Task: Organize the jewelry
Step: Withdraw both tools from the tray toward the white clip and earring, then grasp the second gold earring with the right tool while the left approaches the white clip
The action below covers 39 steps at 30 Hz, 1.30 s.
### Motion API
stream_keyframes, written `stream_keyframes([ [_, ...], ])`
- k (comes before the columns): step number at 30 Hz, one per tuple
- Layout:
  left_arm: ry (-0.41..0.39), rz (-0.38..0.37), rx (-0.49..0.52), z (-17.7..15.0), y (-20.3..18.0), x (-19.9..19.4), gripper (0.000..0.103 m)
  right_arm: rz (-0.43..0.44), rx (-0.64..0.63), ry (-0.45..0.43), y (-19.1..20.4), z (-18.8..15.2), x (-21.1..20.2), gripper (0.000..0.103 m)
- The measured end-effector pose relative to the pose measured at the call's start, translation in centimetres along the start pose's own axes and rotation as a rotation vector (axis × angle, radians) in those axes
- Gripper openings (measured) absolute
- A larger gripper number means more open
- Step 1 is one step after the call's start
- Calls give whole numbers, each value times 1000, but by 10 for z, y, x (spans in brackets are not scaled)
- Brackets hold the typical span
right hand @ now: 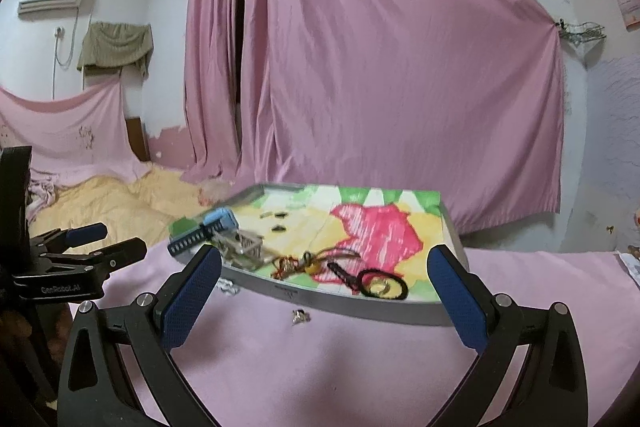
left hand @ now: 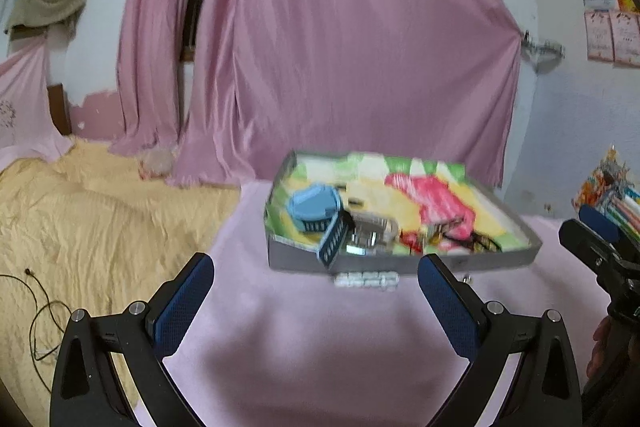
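Jewelry lies mostly inside the grey tray (right hand: 360,311): black hair ties (right hand: 384,285), a tangled red cord (right hand: 288,265), a clear box (right hand: 244,245) and a blue basket (left hand: 316,207). You're at the start, I judge; both your left gripper (left hand: 316,291) and right gripper (right hand: 324,283) hover spread and empty. Next, reach for the small trinket (right hand: 300,317) on the pink cloth (right hand: 320,367).

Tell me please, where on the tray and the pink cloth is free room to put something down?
The far right of the tray, over the red and yellow drawing, is bare. The pink cloth near both tools is free, apart from a small trinket. The tray's near edge is crowded: blue basket, clear box, hair ties.
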<state>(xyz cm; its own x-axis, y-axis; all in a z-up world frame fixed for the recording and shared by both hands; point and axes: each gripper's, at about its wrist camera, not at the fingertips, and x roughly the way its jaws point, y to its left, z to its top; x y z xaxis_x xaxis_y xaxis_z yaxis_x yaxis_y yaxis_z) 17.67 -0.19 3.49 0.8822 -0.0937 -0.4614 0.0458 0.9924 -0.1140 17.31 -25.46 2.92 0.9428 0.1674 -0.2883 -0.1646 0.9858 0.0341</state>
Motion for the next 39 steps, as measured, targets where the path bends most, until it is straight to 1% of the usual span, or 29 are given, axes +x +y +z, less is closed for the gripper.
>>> stream_keyframes([
  [3, 51, -11, -6, -2, 0, 10, 102, -3, -1, 53, 0, -2, 10, 101],
  [7, 116, -18, 14, -5, -3, 21, 102, 3, -8, 126, 1, -4, 23, 101],
  [11, 158, -33, 25, -6, -8, 31, 102, 6, -3, 206, 1, -6, 38, 100],
  [12, 166, -36, 26, -6, -10, 32, 102, 10, 1, 231, 1, -8, 43, 96],
  [16, 204, -53, 43, -5, -15, 39, 101, 24, 2, 306, 2, -12, 55, 68],
  [18, 221, -58, 54, -5, -18, 44, 96, 35, 7, 342, 1, -14, 61, 63],
  [20, 240, -61, 58, -4, -18, 49, 92, 50, 14, 378, 0, -16, 67, 60],
  [22, 264, -69, 58, -4, -19, 54, 89, 70, 19, 415, 0, -19, 74, 52],
  [24, 287, -73, 62, -4, -21, 59, 86, 85, 21, 441, 1, -21, 78, 51],
  [26, 315, -74, 67, -5, -23, 65, 81, 102, 15, 468, 3, -23, 84, 47],
  [28, 343, -80, 70, -6, -26, 70, 81, 108, 2, 492, 6, -24, 89, 43],
  [30, 370, -84, 74, -7, -29, 76, 80, 110, -10, 512, 8, -25, 95, 42],
  [33, 403, -84, 82, -7, -31, 82, 78, 116, -24, 530, 11, -24, 101, 35],
  [36, 415, -83, 88, -5, -33, 86, 77, 123, -36, 538, 13, -22, 105, 34],
  [39, 416, -73, 91, -3, -34, 90, 77, 130, -47, 546, 15, -22, 109, 28],
])
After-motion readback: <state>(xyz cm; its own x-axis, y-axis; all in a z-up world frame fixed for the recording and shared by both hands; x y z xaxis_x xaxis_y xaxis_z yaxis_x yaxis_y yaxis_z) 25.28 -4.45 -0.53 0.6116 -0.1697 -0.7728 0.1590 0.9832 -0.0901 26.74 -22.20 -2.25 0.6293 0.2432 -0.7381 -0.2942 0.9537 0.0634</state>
